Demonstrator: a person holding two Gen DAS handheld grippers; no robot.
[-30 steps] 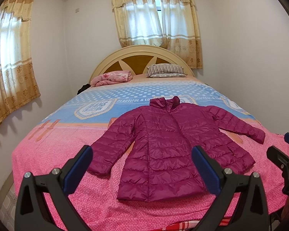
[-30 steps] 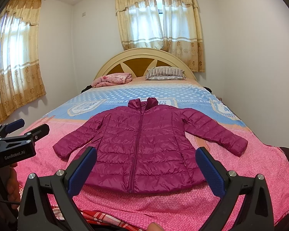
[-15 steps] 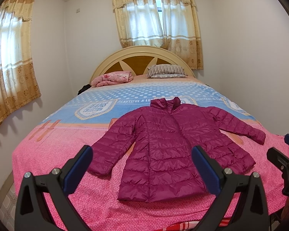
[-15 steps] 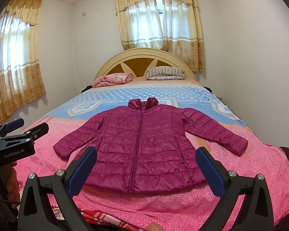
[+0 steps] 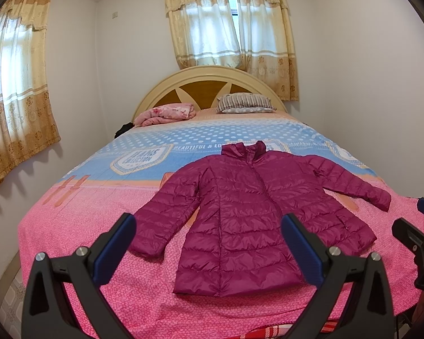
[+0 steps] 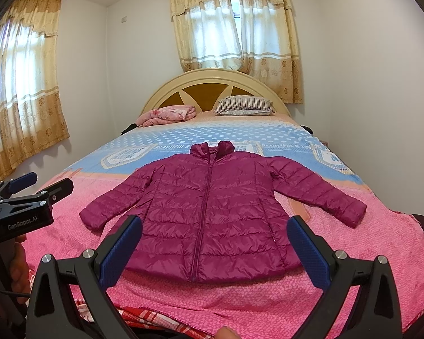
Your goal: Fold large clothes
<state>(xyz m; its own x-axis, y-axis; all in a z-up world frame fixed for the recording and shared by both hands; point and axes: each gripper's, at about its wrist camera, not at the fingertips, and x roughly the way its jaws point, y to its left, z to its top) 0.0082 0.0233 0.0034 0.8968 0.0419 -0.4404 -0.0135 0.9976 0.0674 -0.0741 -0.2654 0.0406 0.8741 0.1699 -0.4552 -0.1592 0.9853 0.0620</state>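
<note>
Hovering near the bed's foot, the left gripper [image 5: 207, 238] and right gripper [image 6: 214, 240] are both gaping wide, gripping nothing. Just beyond, the magenta puffer jacket [image 6: 212, 212] is lying flat on the pink bedspread [image 6: 268, 299], zipped, sleeves splayed. Risk — the slick quilted shell is likely slipping from a shallow pinch, springing the fold open.

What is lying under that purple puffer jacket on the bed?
The puffer jacket lies flat on a pink and blue printed bedspread, sleeves spread. Whatever print or object sits directly beneath it is covered and cannot be seen.
</note>
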